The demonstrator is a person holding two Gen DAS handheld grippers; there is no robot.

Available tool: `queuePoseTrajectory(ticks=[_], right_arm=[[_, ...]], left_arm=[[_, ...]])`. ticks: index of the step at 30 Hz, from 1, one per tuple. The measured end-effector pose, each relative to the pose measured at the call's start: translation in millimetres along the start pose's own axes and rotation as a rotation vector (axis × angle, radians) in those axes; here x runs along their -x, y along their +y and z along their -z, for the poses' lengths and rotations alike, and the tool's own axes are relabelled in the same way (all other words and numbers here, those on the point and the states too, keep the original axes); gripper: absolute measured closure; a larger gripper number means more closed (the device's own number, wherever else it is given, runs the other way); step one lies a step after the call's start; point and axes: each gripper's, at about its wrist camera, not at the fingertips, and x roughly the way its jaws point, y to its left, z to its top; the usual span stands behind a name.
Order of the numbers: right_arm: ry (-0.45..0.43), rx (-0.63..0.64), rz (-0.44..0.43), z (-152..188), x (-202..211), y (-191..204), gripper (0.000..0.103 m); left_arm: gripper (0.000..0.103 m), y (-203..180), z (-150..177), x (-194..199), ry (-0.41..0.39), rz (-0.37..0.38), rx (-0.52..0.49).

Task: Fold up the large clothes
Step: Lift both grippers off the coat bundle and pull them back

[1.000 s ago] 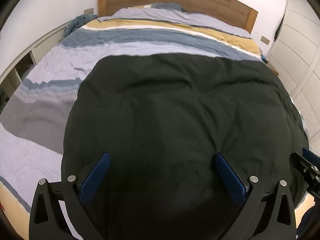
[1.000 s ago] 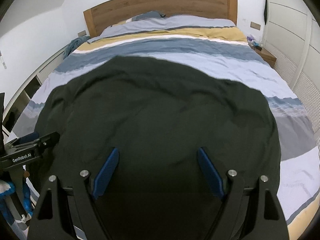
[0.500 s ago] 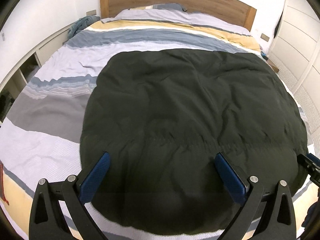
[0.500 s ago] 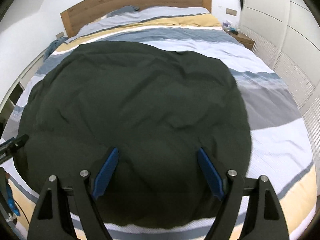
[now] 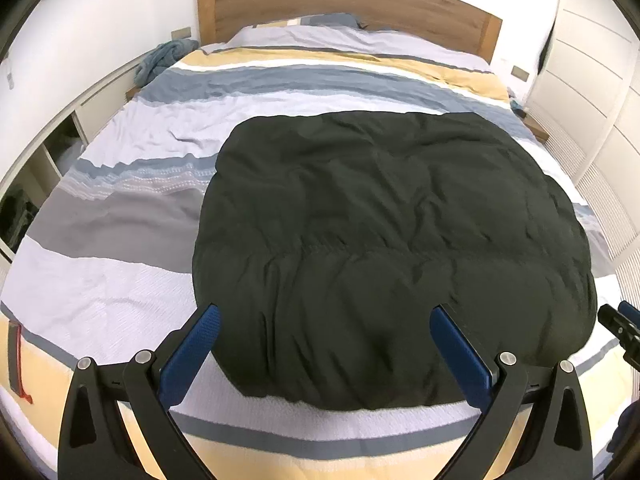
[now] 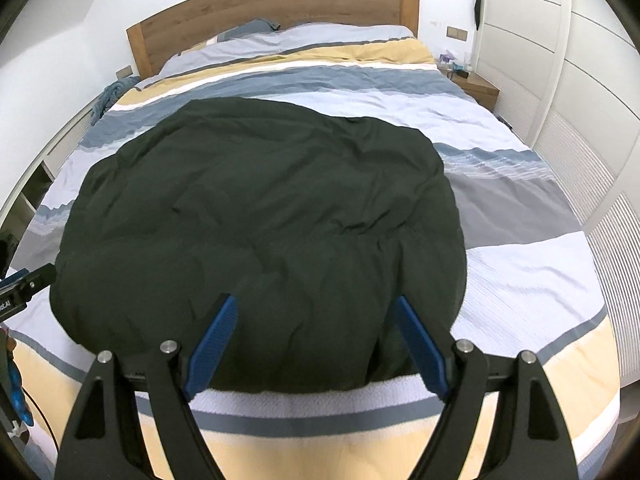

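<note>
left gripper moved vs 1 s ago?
Yes. The left gripper has backed away from the headboard: the dark garment's near edge and bedspread now show.

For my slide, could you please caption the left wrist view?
Open left gripper hovers over a dark garment lying on a striped bed.

Premises are a home bedroom: 1 wide bed with striped bedding, a wooden headboard, a bedside table and white panelled wardrobe doors along the side.

Garment flat on bed, headboard behind
</note>
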Motion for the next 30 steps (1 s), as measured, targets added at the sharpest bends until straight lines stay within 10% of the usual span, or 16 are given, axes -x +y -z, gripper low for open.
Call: queuePoseTrajectory(ticks=[30], right_arm=[[-0.037,0.022,-0.026,26.1,114.9,4.4,0.022]], left_arm=[[0.0,-11.6,45.5,110.1,-0.029,-0.024,-0.04]])
